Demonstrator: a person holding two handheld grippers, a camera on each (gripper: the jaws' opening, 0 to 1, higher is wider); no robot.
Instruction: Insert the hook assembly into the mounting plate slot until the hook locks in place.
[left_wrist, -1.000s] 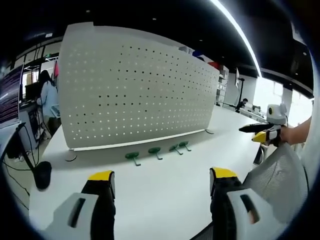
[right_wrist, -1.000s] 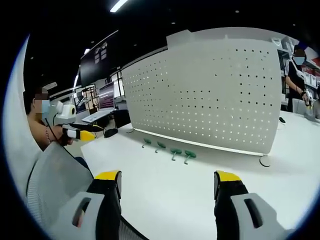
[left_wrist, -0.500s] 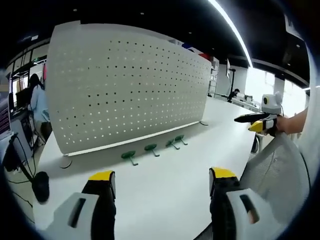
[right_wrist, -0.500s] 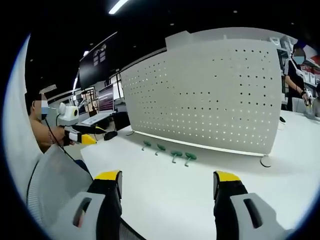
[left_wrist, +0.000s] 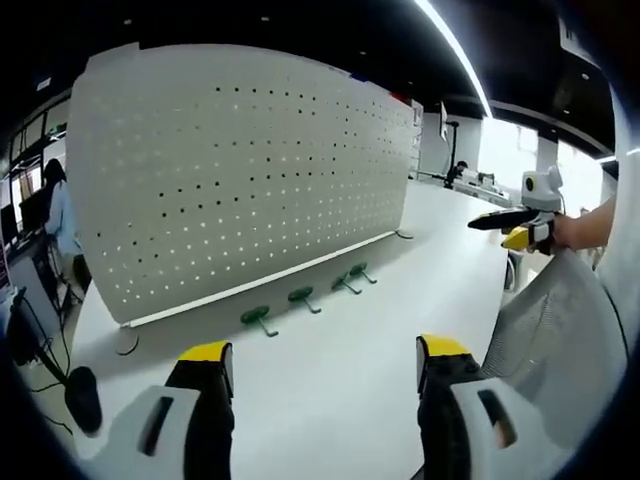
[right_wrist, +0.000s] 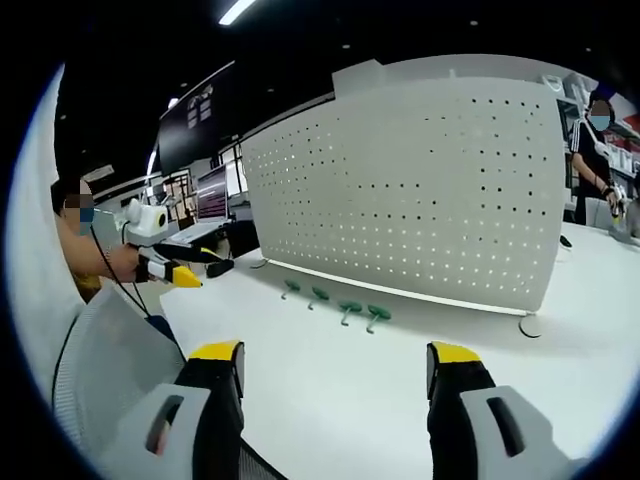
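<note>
Bare white surface (left_wrist: 330, 370) lies between both grippers and the four green hooks (left_wrist: 300, 302), an open path. Behind the hooks the upright perforated panel (left_wrist: 240, 180) blocks passage; a mesh chair back (right_wrist: 110, 370), seemingly, crowds the near edge.

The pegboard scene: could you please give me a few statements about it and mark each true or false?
1. Four green hooks lie on the table in front of the pegboard. True.
2. A hook already hangs on the pegboard. False: all the hooks lie on the table and none is on the board.
3. The left tool holds a hook. False: its jaws stand apart with nothing between them.
4. The right tool is open and empty. True.
5. The pegboard lies flat on the table. False: it stands upright on the tabletop.
</note>
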